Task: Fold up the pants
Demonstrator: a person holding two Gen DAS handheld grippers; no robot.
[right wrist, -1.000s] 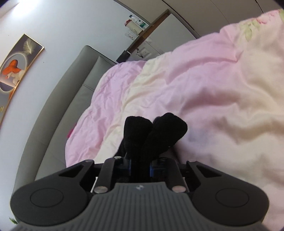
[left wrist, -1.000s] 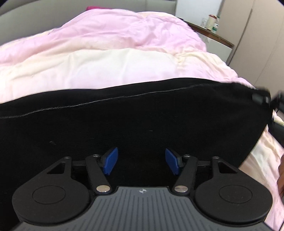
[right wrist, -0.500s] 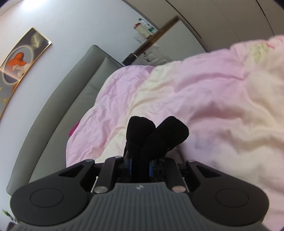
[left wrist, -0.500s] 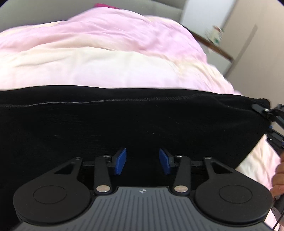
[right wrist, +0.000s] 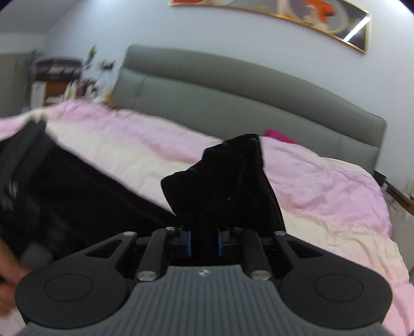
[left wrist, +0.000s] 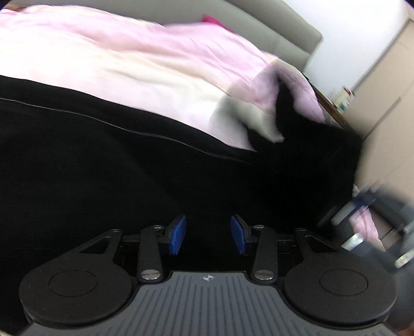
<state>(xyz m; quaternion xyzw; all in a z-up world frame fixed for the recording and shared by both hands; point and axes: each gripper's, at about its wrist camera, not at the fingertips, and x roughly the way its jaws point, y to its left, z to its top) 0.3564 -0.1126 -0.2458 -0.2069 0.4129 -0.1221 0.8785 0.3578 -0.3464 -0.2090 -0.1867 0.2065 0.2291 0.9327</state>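
Observation:
The black pants (left wrist: 129,165) lie spread across the pink and cream duvet (left wrist: 129,64). My left gripper (left wrist: 208,236) hovers low over the pants with its blue pads (left wrist: 177,235) apart and nothing between them. My right gripper (right wrist: 204,241) is shut on a bunched end of the pants (right wrist: 227,186), which sticks up above the fingers. The rest of the pants trails off to the left in the right wrist view (right wrist: 77,191). The right gripper shows blurred at the right edge of the left wrist view (left wrist: 367,219).
A grey padded headboard (right wrist: 233,95) runs behind the bed. A magenta item (right wrist: 278,135) lies near the headboard. A wooden side table with bottles (left wrist: 341,100) stands right of the bed. A framed picture (right wrist: 297,18) hangs on the wall.
My right gripper has swung round sharply with the pants end in it, now facing the headboard. The left gripper has tilted and narrowed its opening a little; the pants' right end has lifted.

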